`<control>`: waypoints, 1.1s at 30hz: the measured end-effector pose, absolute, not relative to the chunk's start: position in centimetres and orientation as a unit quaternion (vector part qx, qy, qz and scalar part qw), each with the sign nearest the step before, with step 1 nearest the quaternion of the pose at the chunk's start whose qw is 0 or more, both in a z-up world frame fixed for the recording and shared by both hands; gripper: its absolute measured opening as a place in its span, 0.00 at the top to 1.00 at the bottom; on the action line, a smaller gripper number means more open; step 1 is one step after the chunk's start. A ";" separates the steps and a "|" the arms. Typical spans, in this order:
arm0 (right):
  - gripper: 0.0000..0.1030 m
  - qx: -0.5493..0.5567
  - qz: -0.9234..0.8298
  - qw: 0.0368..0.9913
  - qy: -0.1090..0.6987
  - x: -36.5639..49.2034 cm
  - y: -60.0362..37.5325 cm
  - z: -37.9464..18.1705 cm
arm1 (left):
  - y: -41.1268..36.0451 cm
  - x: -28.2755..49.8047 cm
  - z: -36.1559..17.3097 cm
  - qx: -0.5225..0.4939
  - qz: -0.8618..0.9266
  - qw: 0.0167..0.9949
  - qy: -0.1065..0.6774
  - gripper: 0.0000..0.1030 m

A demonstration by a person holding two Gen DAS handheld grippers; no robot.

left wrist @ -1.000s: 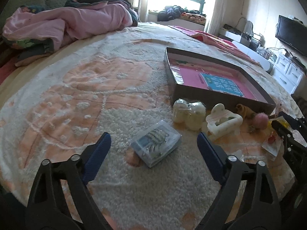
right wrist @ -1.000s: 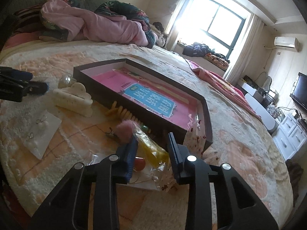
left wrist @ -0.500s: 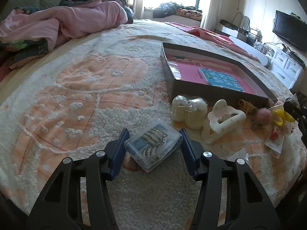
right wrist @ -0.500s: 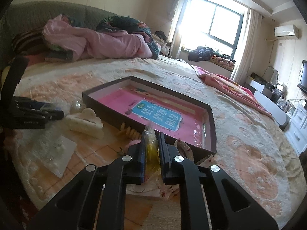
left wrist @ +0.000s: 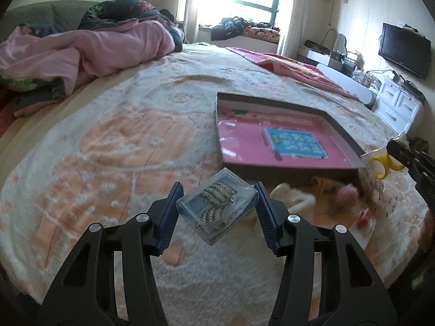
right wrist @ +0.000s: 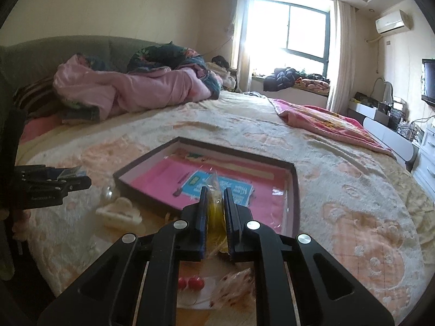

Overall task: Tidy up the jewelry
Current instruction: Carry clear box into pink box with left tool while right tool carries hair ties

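The left gripper (left wrist: 217, 203) is squeezed onto a clear plastic jewelry box (left wrist: 217, 207) and holds it up off the bedspread (left wrist: 108, 149). The right gripper (right wrist: 214, 209) is pinched almost closed on a clear bag with a yellow thing inside (right wrist: 215, 206), just in front of the dark tray with the pink bottom (right wrist: 292, 190). I think this is the carrying step, and next both things need to go over the tray's wall and be set down gently inside.

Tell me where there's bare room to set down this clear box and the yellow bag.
The pink floor of the tray is bare except for its blue label. The bedspread left of the tray, toward the pink quilt, is open too. The strip along the tray's near wall is crowded: white claw clip, pink pom-pom, small packets.
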State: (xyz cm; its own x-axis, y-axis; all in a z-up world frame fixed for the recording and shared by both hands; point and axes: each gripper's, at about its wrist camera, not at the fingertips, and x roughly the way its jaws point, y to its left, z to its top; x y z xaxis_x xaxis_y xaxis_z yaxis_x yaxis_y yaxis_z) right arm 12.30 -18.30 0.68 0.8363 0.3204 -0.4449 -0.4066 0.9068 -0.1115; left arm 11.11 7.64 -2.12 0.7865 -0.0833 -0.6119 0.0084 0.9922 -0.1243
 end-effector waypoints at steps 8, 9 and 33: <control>0.89 -0.110 0.169 0.960 0.195 14.8 -19.0 1.2 | 5.7 14.2 -1.1 -0.046 -0.025 0.946 0.319 0.57; 0.89 -0.112 0.166 0.960 0.194 15.2 -19.0 1.2 | 5.5 14.6 -1.0 -0.045 -0.024 0.946 0.320 0.57; 0.89 -0.139 0.100 0.954 0.247 22.7 -21.5 -2.3 | 0.8 22.8 -2.1 0.011 -0.044 0.935 0.352 0.57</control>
